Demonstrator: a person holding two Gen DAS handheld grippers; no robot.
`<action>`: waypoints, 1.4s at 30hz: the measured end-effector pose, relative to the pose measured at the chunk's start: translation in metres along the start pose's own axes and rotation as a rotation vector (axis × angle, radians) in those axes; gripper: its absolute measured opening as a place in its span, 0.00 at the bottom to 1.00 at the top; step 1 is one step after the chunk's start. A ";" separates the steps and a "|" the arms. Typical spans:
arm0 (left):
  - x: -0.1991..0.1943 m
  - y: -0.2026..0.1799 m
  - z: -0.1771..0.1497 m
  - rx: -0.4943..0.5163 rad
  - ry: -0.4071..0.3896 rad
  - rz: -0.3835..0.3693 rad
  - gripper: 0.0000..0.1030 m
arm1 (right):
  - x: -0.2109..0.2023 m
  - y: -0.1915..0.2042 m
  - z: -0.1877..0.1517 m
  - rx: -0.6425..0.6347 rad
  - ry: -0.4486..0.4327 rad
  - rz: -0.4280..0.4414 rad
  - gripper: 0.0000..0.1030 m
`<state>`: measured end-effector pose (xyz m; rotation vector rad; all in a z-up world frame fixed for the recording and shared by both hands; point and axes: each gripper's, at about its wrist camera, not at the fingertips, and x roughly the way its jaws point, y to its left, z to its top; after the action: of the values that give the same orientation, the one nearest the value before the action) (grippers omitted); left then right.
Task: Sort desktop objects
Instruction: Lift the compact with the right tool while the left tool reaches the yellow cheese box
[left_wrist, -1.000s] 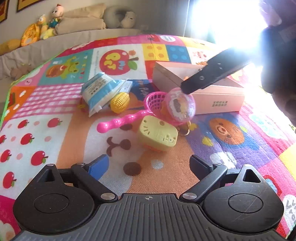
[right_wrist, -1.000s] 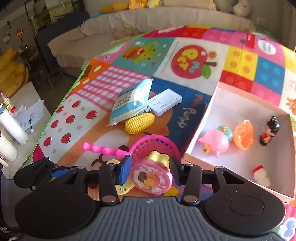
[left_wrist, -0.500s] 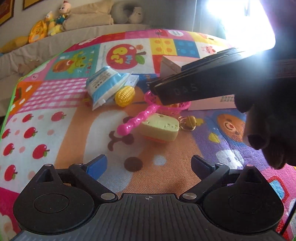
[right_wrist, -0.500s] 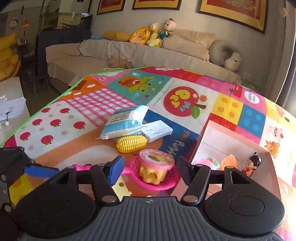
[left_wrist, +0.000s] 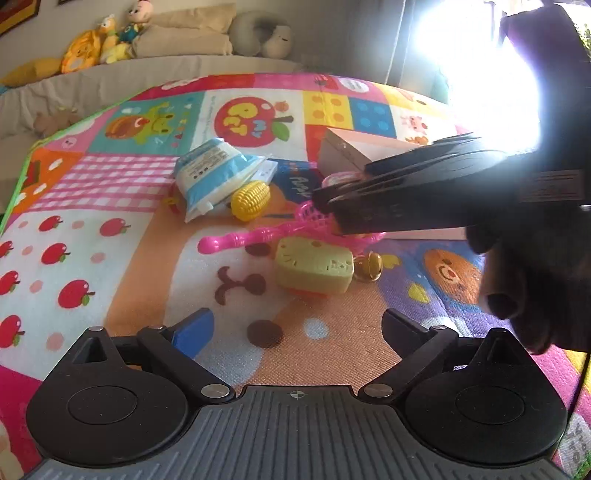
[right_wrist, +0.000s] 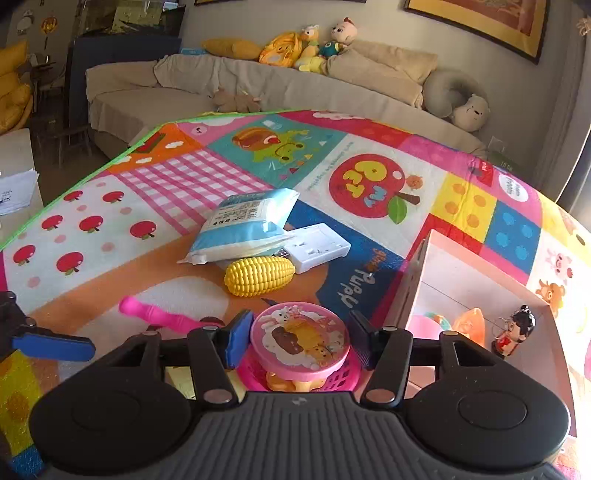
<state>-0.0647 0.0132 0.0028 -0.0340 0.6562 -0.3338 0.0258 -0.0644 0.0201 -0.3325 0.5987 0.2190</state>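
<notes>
Right now your right gripper (right_wrist: 299, 332) sits low over the pink net scoop (right_wrist: 341, 374), with the pink-lidded toy cup (right_wrist: 299, 338) between its jaws. The jaws have just been closing. The blue pad is against the lid's left edge, but a thin gap shows at the right pad, so they are not pinching the cup. The cup rests upright in the scoop's basket, just beside the open pink box (right_wrist: 461, 291). Its lid carries a cartoon print with no words you can read.

Your left gripper (left_wrist: 297, 328) hangs over the play mat (right_wrist: 184, 177) with its jaws spread wide and nothing between them. Ahead of it lie a yellow-green cat-face toy (left_wrist: 314, 266) and a gold bell (left_wrist: 371, 264), which touch each other.

Beyond the scoop, a toy corn cob (right_wrist: 258, 275) lies against a white socket block (right_wrist: 321, 251). A blue-and-white packet (right_wrist: 247, 225) overlaps the block, and its label print is too small to read.

On the mat, the red apple (right_wrist: 369, 184) spells "PET" in yellow and blue letters. The blue patch (right_wrist: 354, 288) by the box reads "PUPPY". Inside the box stand a small figurine (right_wrist: 515, 332) and an orange toy (right_wrist: 469, 321).
</notes>
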 end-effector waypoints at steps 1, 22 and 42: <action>0.000 0.000 0.000 0.001 0.000 0.003 0.97 | -0.011 -0.003 -0.001 0.005 -0.016 0.001 0.54; 0.045 -0.031 0.032 0.075 0.022 0.074 0.95 | -0.115 -0.105 -0.135 0.448 -0.062 -0.188 0.79; -0.001 -0.084 -0.002 0.235 0.096 -0.085 0.61 | -0.123 -0.106 -0.155 0.550 -0.135 -0.209 0.98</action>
<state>-0.0914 -0.0656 0.0131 0.1794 0.7080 -0.4952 -0.1218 -0.2323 -0.0023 0.1520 0.4642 -0.1261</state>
